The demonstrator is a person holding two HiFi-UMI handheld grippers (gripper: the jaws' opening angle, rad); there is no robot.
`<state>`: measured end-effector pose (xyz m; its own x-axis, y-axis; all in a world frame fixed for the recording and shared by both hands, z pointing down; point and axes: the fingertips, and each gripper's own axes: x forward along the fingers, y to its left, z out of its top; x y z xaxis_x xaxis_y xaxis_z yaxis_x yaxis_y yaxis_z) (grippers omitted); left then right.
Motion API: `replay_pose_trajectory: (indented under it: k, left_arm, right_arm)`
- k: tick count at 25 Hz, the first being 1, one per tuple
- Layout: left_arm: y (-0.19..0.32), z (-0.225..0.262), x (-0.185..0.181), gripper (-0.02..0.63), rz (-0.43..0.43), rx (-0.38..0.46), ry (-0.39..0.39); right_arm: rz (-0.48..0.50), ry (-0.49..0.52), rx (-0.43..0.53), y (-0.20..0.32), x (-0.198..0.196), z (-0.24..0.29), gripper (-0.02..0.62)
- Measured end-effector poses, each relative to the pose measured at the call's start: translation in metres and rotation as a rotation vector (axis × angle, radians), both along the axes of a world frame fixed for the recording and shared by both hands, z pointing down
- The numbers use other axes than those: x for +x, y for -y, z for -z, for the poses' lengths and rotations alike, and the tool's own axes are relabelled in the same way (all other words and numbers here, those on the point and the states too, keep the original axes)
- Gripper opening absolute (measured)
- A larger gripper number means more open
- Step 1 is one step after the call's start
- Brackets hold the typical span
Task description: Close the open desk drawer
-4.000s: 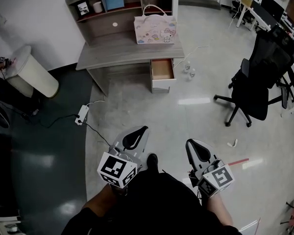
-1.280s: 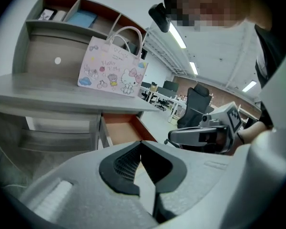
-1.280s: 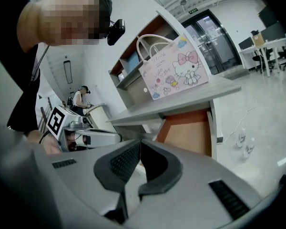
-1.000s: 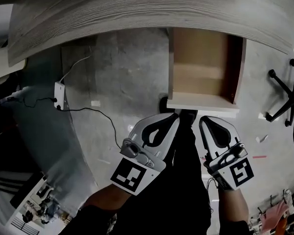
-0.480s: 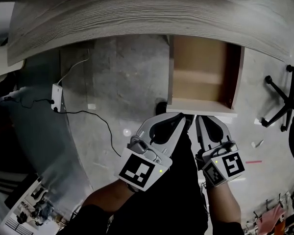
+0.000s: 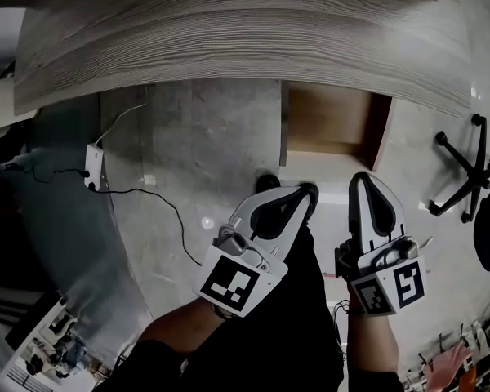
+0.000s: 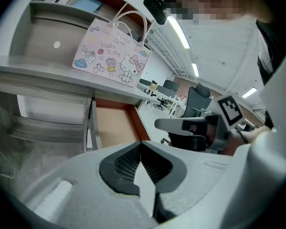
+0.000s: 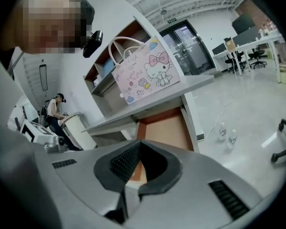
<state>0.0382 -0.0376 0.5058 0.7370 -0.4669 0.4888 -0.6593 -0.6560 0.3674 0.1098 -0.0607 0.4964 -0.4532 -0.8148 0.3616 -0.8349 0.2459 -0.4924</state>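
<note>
The open desk drawer (image 6: 327, 121) sticks out from under the grey wood desk top (image 6: 229, 39), its light-brown inside empty and its pale front panel (image 6: 322, 155) facing me. My right gripper (image 6: 361, 178) is shut and empty, its tip just below the front panel's right part; I cannot tell if it touches. My left gripper (image 6: 309, 192) is shut and empty, a little lower and to the left. The drawer (image 7: 115, 125) lies ahead of the left gripper (image 7: 141, 144) in the left gripper view. In the right gripper view the drawer (image 8: 164, 130) lies straight ahead of the right gripper (image 8: 139, 143).
A Hello Kitty bag (image 7: 112, 56) stands on the desk. A power strip (image 6: 91, 163) with a cable lies on the floor at left. An office chair base (image 6: 465, 170) stands at right. Two water bottles (image 8: 227, 135) sit beside the desk. A person (image 8: 55, 111) stands far off.
My right gripper has moved forward and up to the drawer's front. Less of the drawer shows beyond the desk edge than a second ago. The left gripper has shifted slightly forward.
</note>
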Motion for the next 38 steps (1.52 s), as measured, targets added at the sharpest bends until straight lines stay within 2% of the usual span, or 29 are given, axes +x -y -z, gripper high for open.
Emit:
replay_pose_trajectory:
  k: [6,8,11,22,30,38]
  left_arm:
    - [-0.007,-0.028,-0.002,0.008,-0.007,-0.039,0.028]
    - [-0.008,-0.037,-0.002,0.008,-0.015,-0.045,0.036]
    - [-0.007,-0.046,0.001,0.008,-0.018,-0.046,0.031]
    - [-0.016,-0.040,0.005,0.008,-0.071,-0.011,0.009]
    - [-0.012,-0.038,0.005,0.008,-0.053,-0.009,0.007]
    - [0.016,-0.044,0.004,0.008,-0.022,0.016,0.000]
  right_arm:
    - [0.149,-0.020,-0.181,-0.065,-0.025,-0.073,0.014]
    - [0.161,-0.013,-0.217,-0.067,-0.030,-0.095,0.014]
    - [0.126,0.022,-0.227,-0.054,-0.030,-0.116,0.014]
    - [0.032,0.050,-0.185,-0.036,-0.026,-0.117,0.014]
    - [0.057,0.047,-0.044,-0.007,-0.025,-0.072,0.012]
    - [0.044,0.057,0.051,0.031,-0.025,-0.052,0.012]
